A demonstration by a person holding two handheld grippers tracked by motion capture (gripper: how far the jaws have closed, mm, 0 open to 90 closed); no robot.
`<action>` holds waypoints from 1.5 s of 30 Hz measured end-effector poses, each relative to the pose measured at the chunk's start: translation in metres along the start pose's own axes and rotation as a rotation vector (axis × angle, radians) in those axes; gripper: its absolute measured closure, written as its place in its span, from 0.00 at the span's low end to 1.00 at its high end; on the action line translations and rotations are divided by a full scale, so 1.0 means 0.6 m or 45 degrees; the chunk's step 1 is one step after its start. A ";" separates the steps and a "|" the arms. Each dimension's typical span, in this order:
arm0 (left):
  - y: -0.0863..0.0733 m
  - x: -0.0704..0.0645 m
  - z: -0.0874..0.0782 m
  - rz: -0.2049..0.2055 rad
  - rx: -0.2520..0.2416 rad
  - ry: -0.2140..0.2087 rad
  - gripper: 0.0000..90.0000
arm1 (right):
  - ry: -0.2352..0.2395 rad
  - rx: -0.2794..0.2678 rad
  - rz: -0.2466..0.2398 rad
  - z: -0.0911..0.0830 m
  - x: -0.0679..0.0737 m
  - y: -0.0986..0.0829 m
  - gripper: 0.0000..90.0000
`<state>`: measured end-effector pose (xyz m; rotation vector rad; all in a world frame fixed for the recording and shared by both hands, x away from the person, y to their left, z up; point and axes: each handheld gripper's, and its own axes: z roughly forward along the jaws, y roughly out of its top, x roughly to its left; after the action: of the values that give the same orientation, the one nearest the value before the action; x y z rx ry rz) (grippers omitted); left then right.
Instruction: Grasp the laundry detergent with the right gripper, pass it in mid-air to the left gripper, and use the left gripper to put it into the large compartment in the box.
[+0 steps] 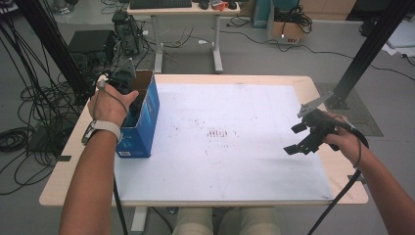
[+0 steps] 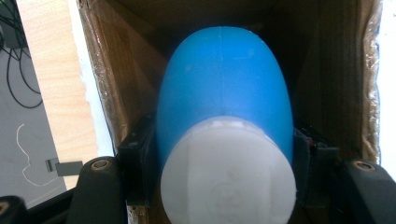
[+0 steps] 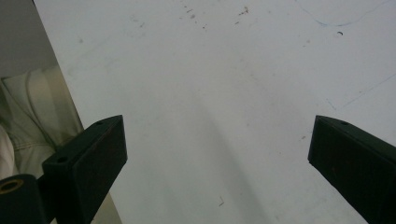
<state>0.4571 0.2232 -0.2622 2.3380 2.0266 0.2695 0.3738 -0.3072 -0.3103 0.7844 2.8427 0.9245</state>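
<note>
On the wooden tabletop (image 1: 58,186), covered by a stained white sheet (image 1: 225,142), the left hand-held gripper (image 1: 128,95) reaches into a blue cardboard box (image 1: 144,127) and clasps a blue bottle (image 2: 224,93), while the right hand-held gripper (image 1: 302,138) hangs spread above the sheet, with cables on the grey floor (image 1: 29,132) around.

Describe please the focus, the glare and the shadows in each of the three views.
High view: even, soft light, sharp enough, faint shadow under the right gripper. Left gripper view: the blue bottle and its white cap are very near and soft, and the cardboard box wall is dim inside. Right gripper view: the white mat is bright, slightly washed out, with a blurred grey shadow band.
</note>
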 end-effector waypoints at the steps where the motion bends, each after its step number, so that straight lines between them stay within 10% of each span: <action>1: 0.000 0.000 0.000 0.001 -0.002 0.007 0.42 | 0.000 -0.001 -0.002 0.000 0.000 0.000 0.05; 45: -0.002 -0.001 0.001 -0.003 -0.012 0.013 0.42 | -0.004 0.034 0.031 0.000 0.003 0.003 0.05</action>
<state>0.4557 0.2226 -0.2628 2.3330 2.0280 0.2911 0.3729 -0.3052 -0.3089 0.8249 2.8548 0.8887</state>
